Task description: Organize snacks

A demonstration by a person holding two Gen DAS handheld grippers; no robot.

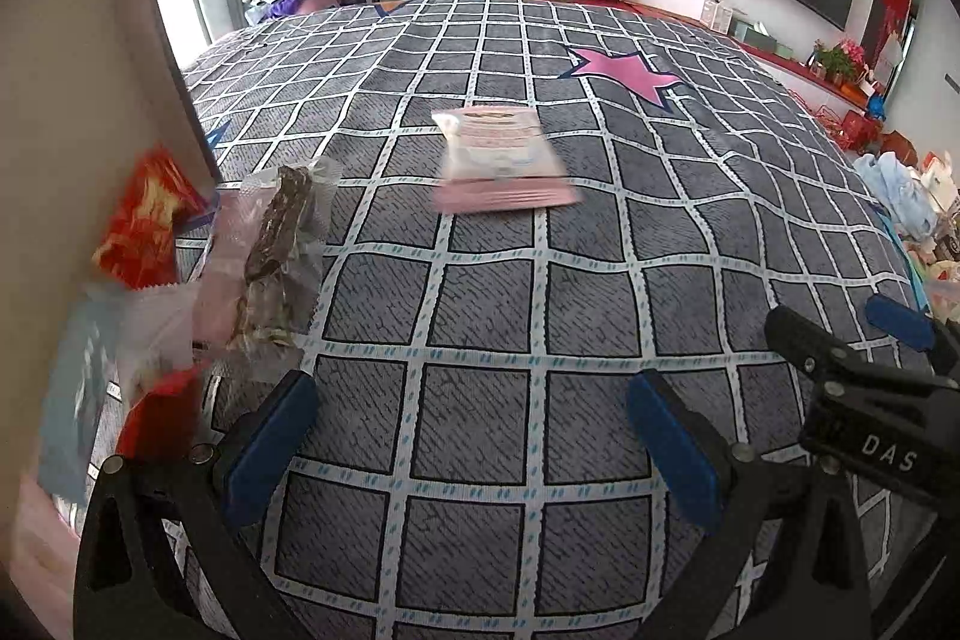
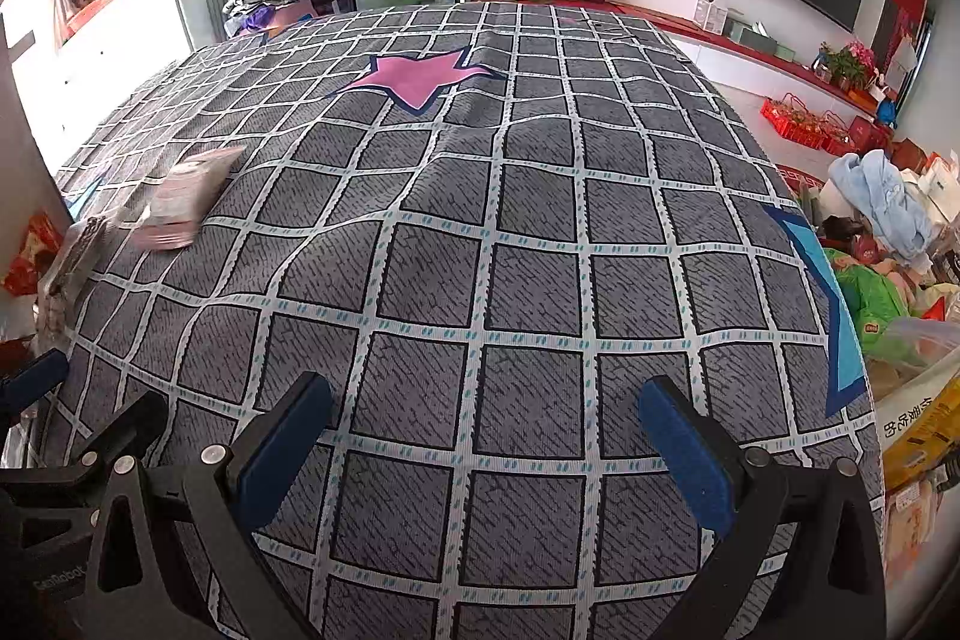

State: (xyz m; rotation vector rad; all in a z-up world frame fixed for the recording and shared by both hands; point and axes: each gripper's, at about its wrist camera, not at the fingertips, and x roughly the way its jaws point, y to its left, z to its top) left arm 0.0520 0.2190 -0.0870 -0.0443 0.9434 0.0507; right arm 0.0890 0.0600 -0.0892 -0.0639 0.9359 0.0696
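Hidden or unclear: the pink snack packet [image 1: 501, 157] is motion-blurred in both views; its print cannot be read. The pile at the far left edge of the left wrist view is smeared, and several pale wrappers there cannot be told apart or counted.
Cut off: the right gripper [image 1: 840, 334] shows only in part at the right edge of the left wrist view; the left gripper [image 2: 36, 382] shows only as one blue pad and black frame at the left edge of the right wrist view.
Surface: one grey checked bedspread [image 1: 480, 316] with white grid lines; one pink star [image 1: 621, 70] printed on its far part, one blue star partly visible at the right edge.
Pink snack packet: one, lying flat on the bedspread, far of the left gripper and near the pink star, apart from the pile.
Clear-wrapped dark snack bar [image 1: 282, 250]: one, at the left, resting against the pile.
Red snack wrapper [image 1: 147, 220]: one clear at far left; a second red patch nearer is too blurred to name.
Left gripper [image 1: 474, 436]: jaws wide apart, nothing between the blue pads, above bare bedspread.
Right gripper [image 2: 486, 448]: jaws wide apart, nothing held, above bare bedspread.
Right side: a heap of bags and cloth beyond the bed edge, count not determinable.
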